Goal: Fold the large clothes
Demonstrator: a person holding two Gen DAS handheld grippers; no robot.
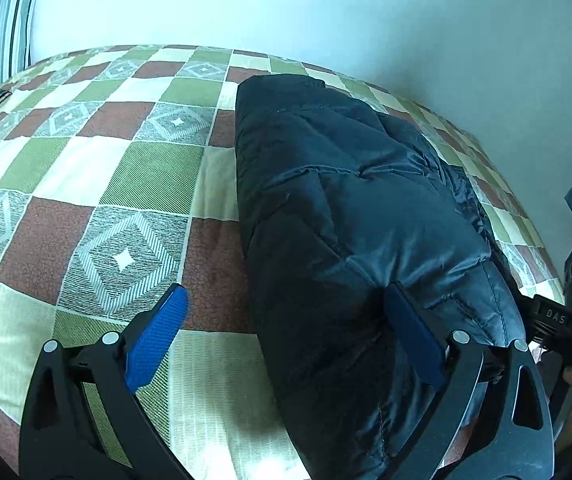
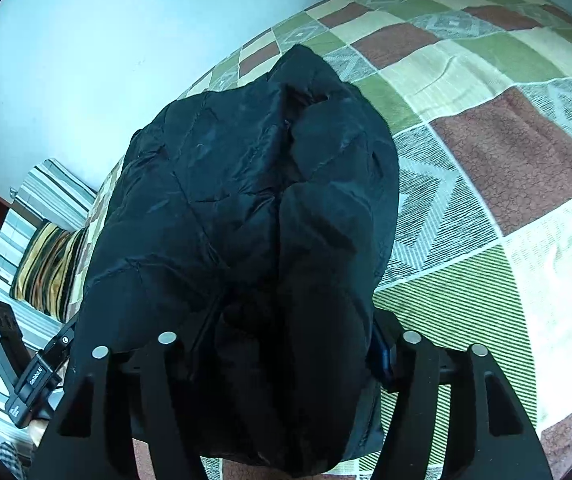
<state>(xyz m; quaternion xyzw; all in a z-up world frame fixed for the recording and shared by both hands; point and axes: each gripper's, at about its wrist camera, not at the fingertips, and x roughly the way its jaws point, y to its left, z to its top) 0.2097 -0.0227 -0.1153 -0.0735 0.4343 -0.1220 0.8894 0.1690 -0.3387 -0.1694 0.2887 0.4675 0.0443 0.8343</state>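
Bed edge: the checked bedspread runs ahead of the left gripper to a pale wall; its far edge meets the wall just beyond the jacket's far end.
Open room, left side: a wide stretch of bare bedspread lies to the left of the left gripper, reaching a striped pillow at the far left corner.
Open room, right side: in the right wrist view, bare bedspread spreads to the right of the right gripper and ahead of it.
Crowded side: to the left of the right gripper sit a striped cushion and the striped pillow, with the other tool's black body low at the frame edge.
Left gripper pose: held low over the bed, pointing along the jacket's length; fingers spread wide, the left blue pad over bare bedspread, the right pad pressed against the jacket's top, nothing pinched between them.
Right gripper pose: angled down over the near end of the jacket; both fingers are buried under or behind dark fabric, so whether they are apart or clamped on cloth cannot be told.
Jacket: a dark quilted puffer jacket lies folded into a long, thick bundle on the bed, stretching ahead from between the left gripper's fingers, offset toward its right finger.
Jacket, right view: the same bundle fills the space between and ahead of the right gripper's fingers, touching both arms of the tool.
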